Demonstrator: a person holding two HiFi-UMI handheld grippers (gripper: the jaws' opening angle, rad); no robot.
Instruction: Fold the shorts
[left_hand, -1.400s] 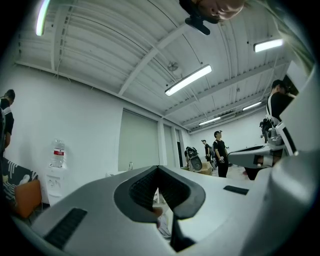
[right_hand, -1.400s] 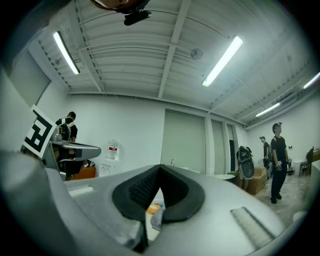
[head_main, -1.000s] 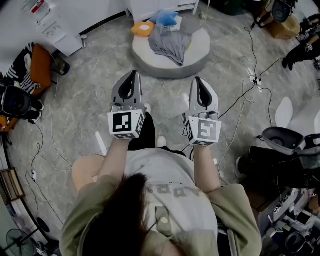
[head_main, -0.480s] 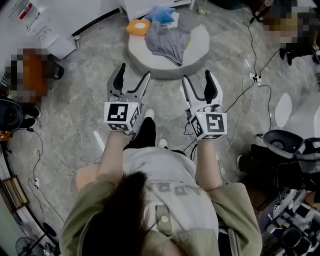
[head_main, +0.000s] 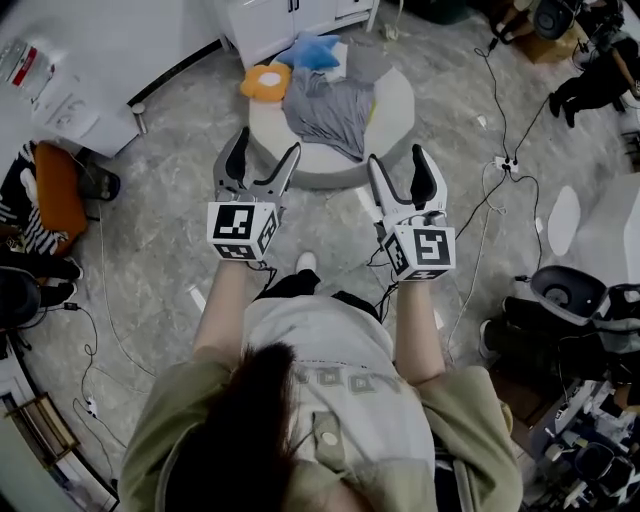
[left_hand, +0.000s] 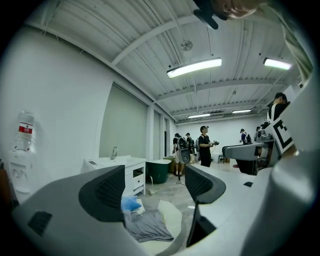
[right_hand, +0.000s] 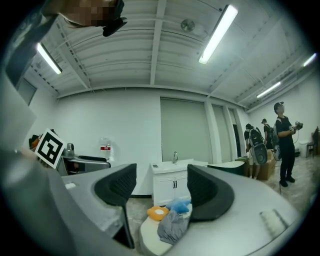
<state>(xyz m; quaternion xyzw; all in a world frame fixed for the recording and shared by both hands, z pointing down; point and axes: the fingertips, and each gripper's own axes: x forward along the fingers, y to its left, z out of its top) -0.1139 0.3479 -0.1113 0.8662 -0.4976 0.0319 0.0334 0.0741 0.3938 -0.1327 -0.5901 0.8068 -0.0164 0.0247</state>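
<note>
Ahead of us, on a low round white pad set on the grey stone floor, lay the grey shorts. They were bunched in a loose heap rather than spread flat. An orange soft toy sat just beside them and a blue one at their far edge, both sharing the pad.

We held the left gripper and the right gripper side by side, level and aimed at the pad. Both sets of jaws had just been opening and stood well apart. Neither gripper view showed anything between the pads; the shorts appeared only through the gap, some way beyond the tips. Neither claw touched the cloth.

We judged this to be the approach, with folding itself not yet begun. Carrying the jaws wide at this point made sense to us, since they could slide over an edge of fabric on arrival and pinch at once. Keeping the two grippers abreast suited a garment that wants lifting by two points, so it hangs straight before it is laid out. The heap gave us no clear sight of the waistband (which hem lay uppermost we could not tell). The toys crowding the far side might also need to be avoided when the shorts were spread.
</note>
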